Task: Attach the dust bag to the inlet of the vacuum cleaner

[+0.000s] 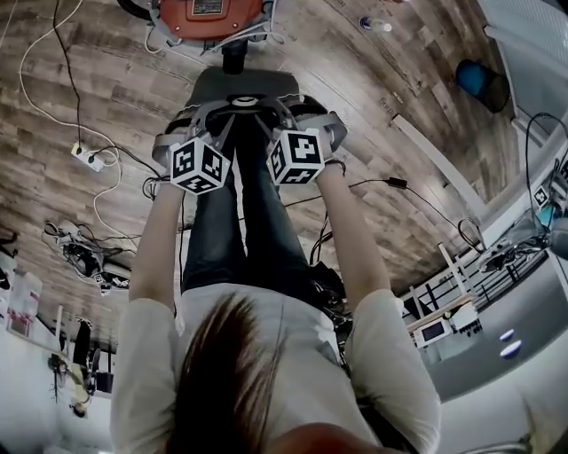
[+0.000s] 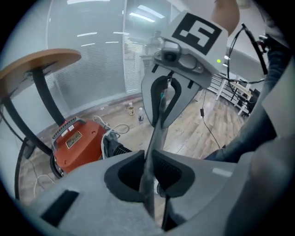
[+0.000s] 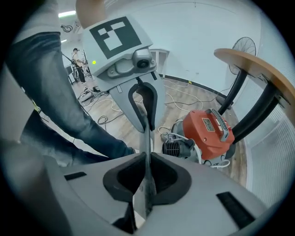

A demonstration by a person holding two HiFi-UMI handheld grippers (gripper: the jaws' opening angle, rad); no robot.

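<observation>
Standing on the wood floor (image 1: 426, 80), we hold the grey dust bag (image 1: 222, 89) stretched flat between both tools at 12 o'clock from our feet. A ringed collar opening (image 1: 241, 102) shows on its upper face. The left tool (image 2: 148, 168) has its jaws drawn almost together on the bag's thin edge, and the right tool (image 3: 146, 173) pinches the opposite edge the same way. Each tool's view shows the sheet edge-on, running across to the other tool.

The orange vacuum cleaner (image 1: 211, 16) sits on the floor farther out at 12 o'clock. A black ribbed fitting (image 3: 177, 148) on its near side, which we take for the inlet, is apart from the bag.

We judge the step in hand to be bringing the bag to the machine, with nothing attached yet. The next move calls for squaring the collar hole to the fitting and pressing on evenly with both tools, keeping the sheet taut so it does not fold.

Room tightens at the machine, where the legs of a round table (image 3: 249, 64) stand close around it and a white cord (image 2: 113, 129) loops beside the fitting. A power strip (image 1: 89, 158) lies at 9 o'clock and a black cable (image 1: 395, 183) at 3 o'clock.
</observation>
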